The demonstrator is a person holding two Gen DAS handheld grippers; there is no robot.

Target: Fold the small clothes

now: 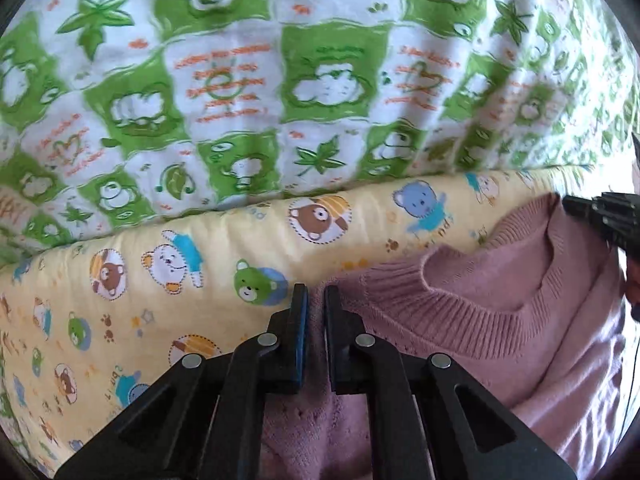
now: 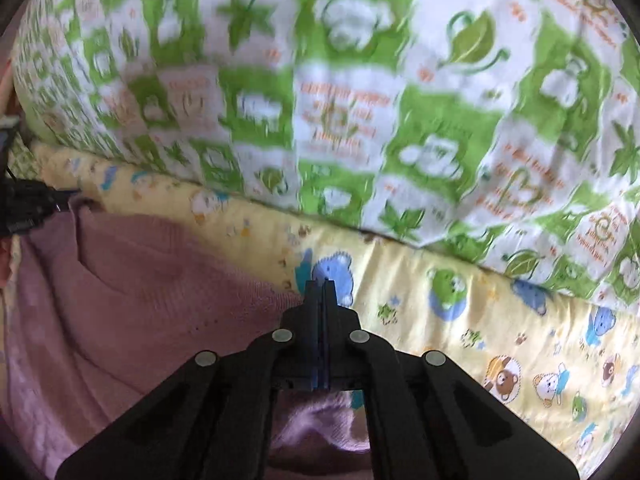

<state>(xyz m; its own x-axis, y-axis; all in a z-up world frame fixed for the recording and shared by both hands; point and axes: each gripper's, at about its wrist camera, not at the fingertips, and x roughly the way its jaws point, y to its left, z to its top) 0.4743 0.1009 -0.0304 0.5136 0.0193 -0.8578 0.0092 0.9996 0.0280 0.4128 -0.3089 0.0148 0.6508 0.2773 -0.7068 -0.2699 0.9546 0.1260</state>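
Claws of two hand-held black grippers pinched opposite edges of a dusty-pink knitted sweater [image 1: 500, 312] spread on a pale yellow cotton sheet printed with cartoon bears [image 1: 224, 240]. The left claw [image 1: 315, 294] stood nearly shut, a narrow gap between its blue-padded fingers, with the sweater's edge caught between them at the shoulder, just left of the ribbed round neckline. The right claw [image 2: 319, 286] stood pressed fully together on the garment's opposite shoulder edge, pink knit bunching beneath it. In the left wrist view the right gripper showed at the far right border, touching the sweater's other shoulder.

Behind the sweater rose a padded white quilt checked with green squares, leaves and bear faces [image 1: 320, 80], its lower edge resting on the yellow sheet. Orange lettering ran across the quilt's white squares, too blurred to read. Small lettering on the yellow sheet was likewise illegible.
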